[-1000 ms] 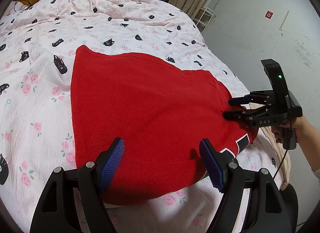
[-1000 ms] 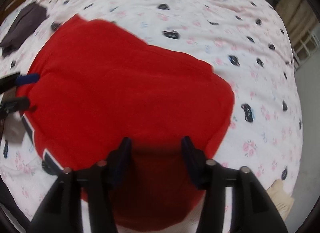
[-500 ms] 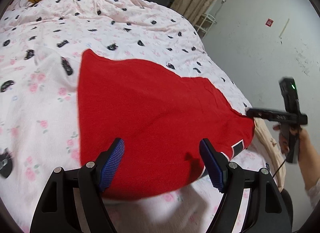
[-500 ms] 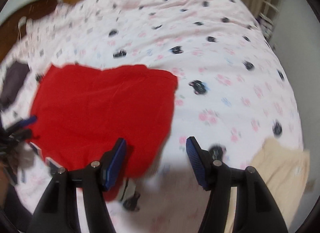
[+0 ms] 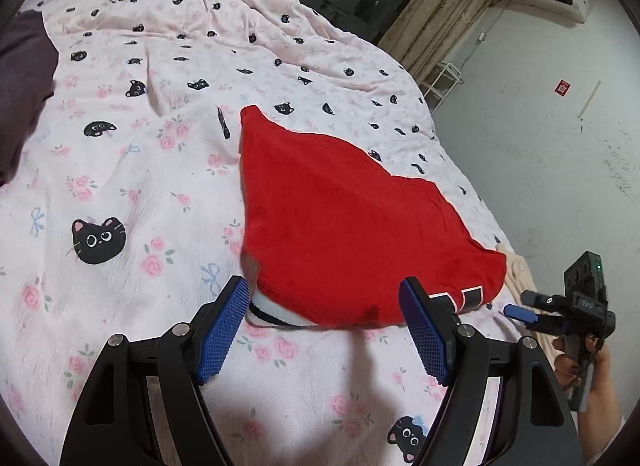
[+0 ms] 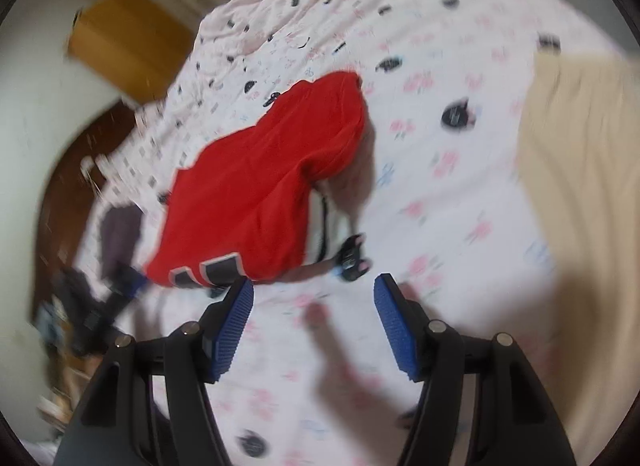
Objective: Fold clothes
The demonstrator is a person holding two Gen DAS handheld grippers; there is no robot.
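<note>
A red garment (image 5: 344, 225) lies folded on the pink bedspread (image 5: 132, 193), with black and white trim showing along its near edge. My left gripper (image 5: 326, 328) hangs open just short of that edge, nothing between its blue pads. In the right wrist view the red garment (image 6: 260, 189) sits left of centre, blurred. My right gripper (image 6: 314, 324) is open and empty over bare bedspread, below and right of the garment. The right gripper (image 5: 520, 306) also shows at the right edge of the left wrist view, off the bed's side, held by a hand (image 5: 588, 362).
A beige cloth (image 6: 580, 169) lies on the bed at the right. A dark garment (image 5: 20, 77) rests at the far left, and a dark garment (image 6: 120, 229) shows beyond the red one. A white wall (image 5: 540, 153) and curtains (image 5: 420, 29) bound the bed.
Both grippers have pulled back off the red garment. The right one has let go of its corner and swung away to the bed's edge. The garment now lies smaller in both views.
</note>
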